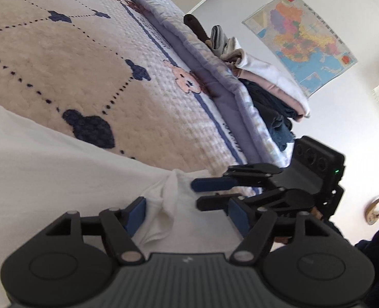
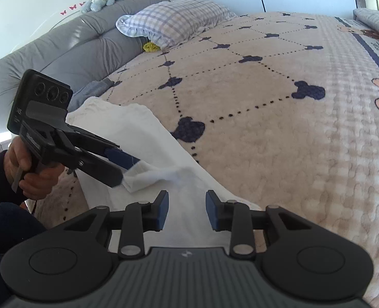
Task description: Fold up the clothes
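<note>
A bed (image 2: 279,133) under a cream blanket with dark blue motifs fills both views, a white garment (image 2: 138,138) lying along its near edge at lower left of the right wrist view. The fold looks barely begun: the cloth is bunched into a ridge at lower centre of the left wrist view. The left tool (image 1: 187,214) stands wide apart astride that ridge, pads clear of it, gripping nothing. The right tool (image 2: 187,210) is partly open over a flat stretch of the garment, also empty. Next, each needs to close on an edge or corner and draw the cloth flat before doubling it over; the two tools sit close together, so they could collide. A pile of folded clothes (image 1: 271,95) waits at the bed's far side, centre right of the left wrist view. A checked pillow (image 2: 179,20) lies upper centre, well clear.
</note>
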`<state>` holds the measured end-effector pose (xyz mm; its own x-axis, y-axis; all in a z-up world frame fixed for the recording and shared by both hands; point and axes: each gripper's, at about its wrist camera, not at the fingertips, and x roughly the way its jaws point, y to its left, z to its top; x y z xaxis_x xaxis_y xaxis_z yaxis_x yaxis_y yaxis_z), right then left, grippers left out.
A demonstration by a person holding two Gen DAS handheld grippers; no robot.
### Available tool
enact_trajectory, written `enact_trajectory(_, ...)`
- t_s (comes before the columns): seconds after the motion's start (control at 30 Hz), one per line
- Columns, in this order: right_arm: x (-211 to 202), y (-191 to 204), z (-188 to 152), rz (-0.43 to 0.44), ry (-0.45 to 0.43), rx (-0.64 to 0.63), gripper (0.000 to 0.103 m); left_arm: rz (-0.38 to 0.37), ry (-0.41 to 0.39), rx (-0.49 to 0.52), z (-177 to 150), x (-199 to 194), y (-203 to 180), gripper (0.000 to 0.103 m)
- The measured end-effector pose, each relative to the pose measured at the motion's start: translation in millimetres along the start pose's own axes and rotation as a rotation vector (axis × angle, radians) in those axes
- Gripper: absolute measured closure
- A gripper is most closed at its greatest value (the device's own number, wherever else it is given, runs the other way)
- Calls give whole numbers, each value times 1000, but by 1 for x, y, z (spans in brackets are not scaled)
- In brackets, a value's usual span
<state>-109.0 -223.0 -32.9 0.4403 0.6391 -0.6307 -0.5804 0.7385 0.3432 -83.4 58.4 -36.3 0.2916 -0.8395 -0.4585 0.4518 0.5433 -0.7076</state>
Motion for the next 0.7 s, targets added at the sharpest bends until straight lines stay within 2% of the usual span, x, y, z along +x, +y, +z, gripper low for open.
enact_trajectory(0.13, 3, -2, -10, 13, 15, 10, 68, -81, 1, 99, -8, -4, -21, 30)
enact_trajectory(0.2, 1, -3, -12, 15, 14, 10, 68, -64, 6, 114, -10, -5, -25, 29)
enact_trajectory(0.33, -2, -2, -6, 6, 3, -12, 69, 36, 14, 100, -9, -8, -17, 29)
enact_trajectory(0.4, -4, -1, 2, 10, -12, -31, 68, 62, 5, 101, -9, -15, -13, 28)
enact_trajectory(0.53, -4, 0, 34, 134, -64, -49, 68, 62, -17, 83, -10, -25, -8, 22)
enact_trajectory(0.6, 9, 4, 49, 172, -44, -77, 70, 51, -11, 77, -12, -23, -8, 22)
enact_trajectory(0.7, 38, 10, 67, 155, 49, -150, 96, 64, 13, 93, -15, -15, -11, 22)
